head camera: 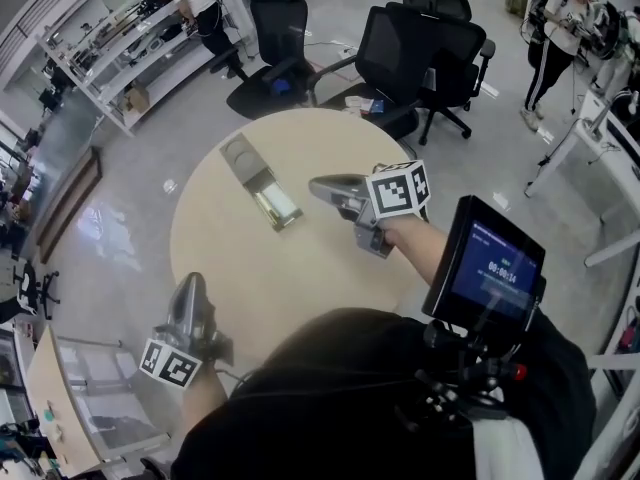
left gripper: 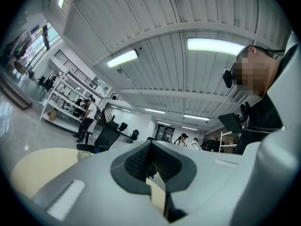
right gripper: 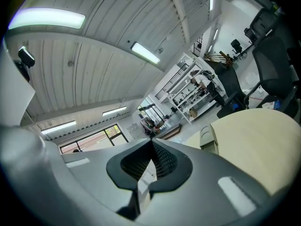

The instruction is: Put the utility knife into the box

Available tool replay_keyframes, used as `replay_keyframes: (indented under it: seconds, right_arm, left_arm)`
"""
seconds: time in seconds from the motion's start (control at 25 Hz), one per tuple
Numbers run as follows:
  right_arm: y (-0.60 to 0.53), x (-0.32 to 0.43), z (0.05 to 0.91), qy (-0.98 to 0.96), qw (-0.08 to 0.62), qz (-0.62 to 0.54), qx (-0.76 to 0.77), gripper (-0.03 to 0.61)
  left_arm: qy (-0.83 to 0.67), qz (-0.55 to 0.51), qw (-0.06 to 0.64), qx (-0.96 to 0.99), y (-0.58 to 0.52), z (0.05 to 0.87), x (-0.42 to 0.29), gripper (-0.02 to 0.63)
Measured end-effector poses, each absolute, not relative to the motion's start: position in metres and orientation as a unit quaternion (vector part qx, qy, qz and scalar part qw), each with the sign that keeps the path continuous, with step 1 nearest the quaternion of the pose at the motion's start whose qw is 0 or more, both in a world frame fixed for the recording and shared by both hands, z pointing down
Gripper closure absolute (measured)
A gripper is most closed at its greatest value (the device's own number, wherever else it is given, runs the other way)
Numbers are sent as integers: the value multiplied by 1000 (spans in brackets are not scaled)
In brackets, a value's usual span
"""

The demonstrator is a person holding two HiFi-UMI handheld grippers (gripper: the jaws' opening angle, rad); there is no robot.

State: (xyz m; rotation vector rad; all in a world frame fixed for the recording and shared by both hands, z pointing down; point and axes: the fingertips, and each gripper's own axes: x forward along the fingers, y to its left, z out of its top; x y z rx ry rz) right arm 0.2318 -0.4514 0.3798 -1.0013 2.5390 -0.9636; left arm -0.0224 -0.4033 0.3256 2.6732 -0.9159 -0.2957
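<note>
Sitting near the middle of the round, pale bench [head camera: 225,263], the box [head camera: 243,158] lies open: grey lid at the far end, and what looks like the utility knife [head camera: 278,206], yellowish and too small to be sure of, in the near half. The right tool [head camera: 316,183] is just right of the box, jaws pressed together on nothing. The left tool [head camera: 190,283], well short of the box at the bench's near edge, is likewise closed and empty. Beyond the box stand black office chairs [head camera: 420,38] on a glossy grey floor [head camera: 130,198] — white shelving [head camera: 120,58] off to its left, a ribbed ceiling [left gripper: 164,13] with strip lights [left gripper: 214,45] overhead.
</note>
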Motion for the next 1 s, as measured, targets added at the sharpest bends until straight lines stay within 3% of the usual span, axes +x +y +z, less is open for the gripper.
replay_keyframes:
  seconds: [0.48,1.0]
  right_arm:
    - [-447,167,344,876,125,-271,-379,566]
    - [-444,169,305,892,81,-206,-394,566]
  left_arm:
    - [-303,-123,123,937,-412,304,-104,617]
    - [-294,-148,117,937,-410,297,-98,617]
